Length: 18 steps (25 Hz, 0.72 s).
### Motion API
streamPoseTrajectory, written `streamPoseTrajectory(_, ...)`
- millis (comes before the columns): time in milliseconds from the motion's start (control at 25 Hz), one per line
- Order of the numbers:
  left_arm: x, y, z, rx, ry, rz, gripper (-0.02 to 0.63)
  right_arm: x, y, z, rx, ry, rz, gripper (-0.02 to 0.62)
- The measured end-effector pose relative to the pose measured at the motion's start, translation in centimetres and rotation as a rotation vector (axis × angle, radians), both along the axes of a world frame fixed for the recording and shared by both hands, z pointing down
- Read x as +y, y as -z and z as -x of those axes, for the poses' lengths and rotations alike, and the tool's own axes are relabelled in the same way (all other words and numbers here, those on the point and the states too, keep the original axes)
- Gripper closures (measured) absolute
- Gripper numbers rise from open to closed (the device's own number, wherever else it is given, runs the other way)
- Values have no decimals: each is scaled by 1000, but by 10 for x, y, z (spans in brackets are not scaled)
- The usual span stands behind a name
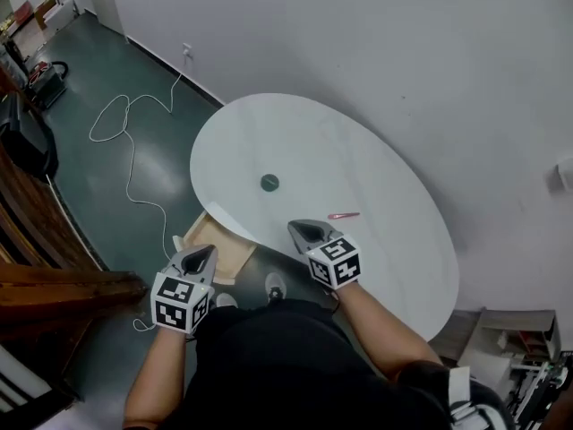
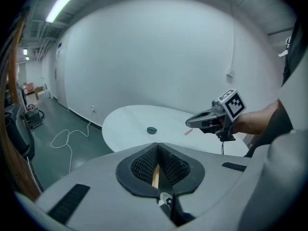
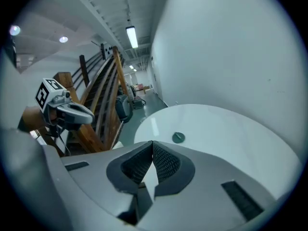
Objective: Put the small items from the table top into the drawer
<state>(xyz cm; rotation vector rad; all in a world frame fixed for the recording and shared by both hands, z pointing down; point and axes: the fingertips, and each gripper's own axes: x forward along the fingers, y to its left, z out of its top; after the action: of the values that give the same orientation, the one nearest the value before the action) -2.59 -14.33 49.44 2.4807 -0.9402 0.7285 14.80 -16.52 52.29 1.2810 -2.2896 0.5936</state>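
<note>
On the round white table [image 1: 376,150] lie a small dark green disc [image 1: 269,183] and a thin red stick [image 1: 343,215]. A light wooden drawer [image 1: 222,247] stands pulled out under the table's near left rim. My left gripper [image 1: 200,258] hovers over the drawer, shut and holding nothing. My right gripper [image 1: 310,232] is over the table's near edge, just short of the red stick, also shut and holding nothing. In the left gripper view the jaw tips [image 2: 157,147] meet, with the disc [image 2: 152,129], the stick [image 2: 187,132] and the right gripper [image 2: 202,121] beyond. The right gripper view shows its tips [image 3: 153,143] together, the disc [image 3: 178,137] ahead.
A white cable [image 1: 125,141] loops across the dark green floor left of the table. Wooden stairs [image 1: 45,258] rise at the far left. Boxes and clutter [image 1: 510,343] sit at the lower right. The white wall runs behind the table.
</note>
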Motion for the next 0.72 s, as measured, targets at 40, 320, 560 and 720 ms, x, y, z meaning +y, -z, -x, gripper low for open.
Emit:
streamPoseTrajectory(40,-2,0,-7,-2,-10,1,592,-2,-6,-21,40,-22,1,588)
streamPoseTrajectory(320,-8,2,-41,-13,-43,1,592,3,-46,-136,268,-75,29,586)
streamPoseTrajectory(560,-9,3,-44,-21,-18,5,592,10,-85,-189,460,16,109,572)
streamPoseTrajectory(720,-8,1,-44,-29,7,12,592,9,-115,-214,690,229,151,529)
